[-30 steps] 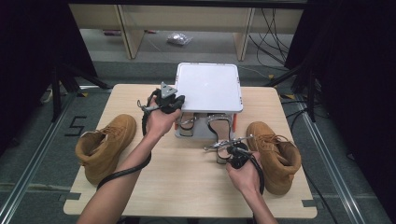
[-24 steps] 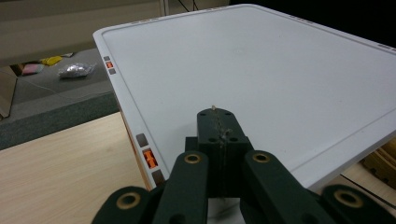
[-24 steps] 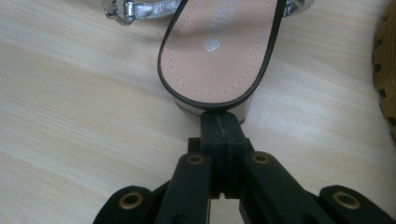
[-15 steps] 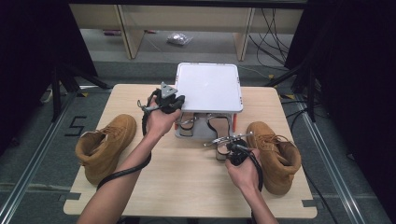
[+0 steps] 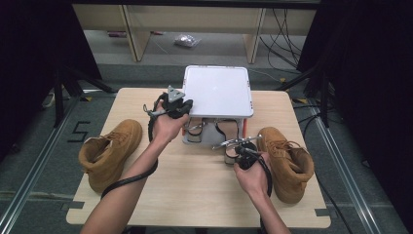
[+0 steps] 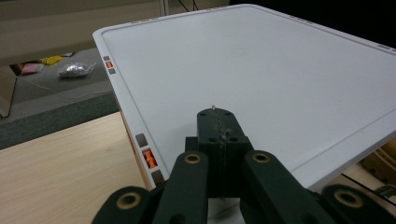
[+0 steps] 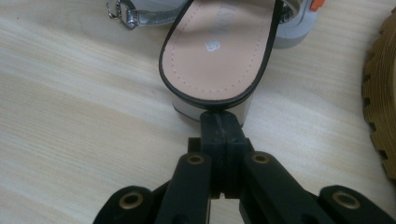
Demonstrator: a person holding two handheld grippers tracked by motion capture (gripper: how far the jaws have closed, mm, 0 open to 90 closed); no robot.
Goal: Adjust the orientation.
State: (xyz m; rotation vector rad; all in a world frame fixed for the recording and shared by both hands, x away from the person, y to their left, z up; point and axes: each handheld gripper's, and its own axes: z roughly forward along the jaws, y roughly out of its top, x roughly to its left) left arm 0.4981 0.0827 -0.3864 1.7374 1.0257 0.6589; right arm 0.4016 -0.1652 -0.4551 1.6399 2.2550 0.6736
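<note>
A sandal (image 7: pixel 217 56) with a pink insole, black rim and pale block heel lies on the wooden table (image 7: pixel 70 116), its toe end under a white-topped stand (image 5: pixel 216 90). My right gripper (image 7: pixel 219 122) is shut, its tips against the back of the sandal's heel (image 5: pixel 228 157); nothing is between the jaws. In the high view the right gripper (image 5: pixel 237 153) sits just in front of the stand. My left gripper (image 6: pixel 218 123) is shut with nothing in it, hovering over the white top (image 6: pixel 261 70) near its edge, at the stand's left front corner (image 5: pixel 186 104).
A tan boot (image 5: pixel 109 151) stands on the table's left side and another (image 5: pixel 287 161) on the right, close to my right hand; its ridged sole (image 7: pixel 383 93) is beside the right gripper. A second sandal (image 5: pixel 197 131) and a silver buckled strap (image 7: pixel 135 14) lie under the stand.
My right gripper has crept slightly forward toward the sandal's heel. The left gripper and both boots have kept still.
</note>
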